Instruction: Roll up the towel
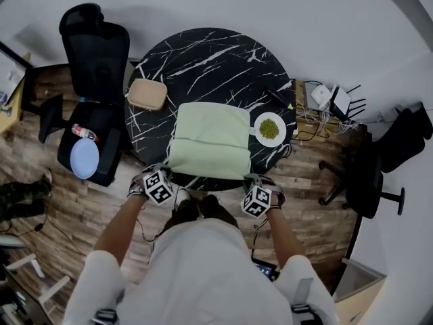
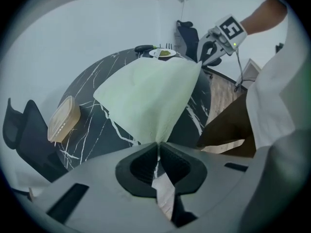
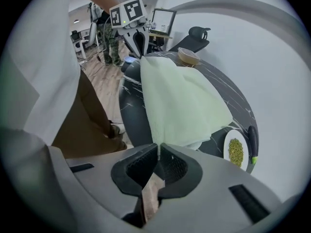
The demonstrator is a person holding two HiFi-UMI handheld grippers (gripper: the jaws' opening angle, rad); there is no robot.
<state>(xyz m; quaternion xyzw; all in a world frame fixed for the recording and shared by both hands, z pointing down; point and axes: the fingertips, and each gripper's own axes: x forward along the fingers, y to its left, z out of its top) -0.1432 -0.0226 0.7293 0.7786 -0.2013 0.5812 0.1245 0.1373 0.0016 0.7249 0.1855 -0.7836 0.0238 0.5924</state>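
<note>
A pale green towel (image 1: pixel 210 141) lies flat on the round black marble table (image 1: pixel 203 56), its near edge at the table's front rim. My left gripper (image 1: pixel 167 171) is at the towel's near left corner. In the left gripper view the left gripper (image 2: pixel 158 143) is shut on that corner of the towel (image 2: pixel 146 96). My right gripper (image 1: pixel 249 177) is at the near right corner. In the right gripper view the right gripper (image 3: pixel 158 145) is shut on that corner of the towel (image 3: pixel 180 101). Each gripper also shows in the other's view, the right gripper (image 2: pixel 214 45) and the left gripper (image 3: pixel 133 33).
A tan lidded container (image 1: pixel 147 94) sits left of the towel. A white plate of green food (image 1: pixel 270 128) and a dark object (image 1: pixel 277 98) lie to its right. A black office chair (image 1: pixel 95 59) holding a blue plate (image 1: pixel 84 158) stands left; another chair (image 1: pixel 369 181) stands right.
</note>
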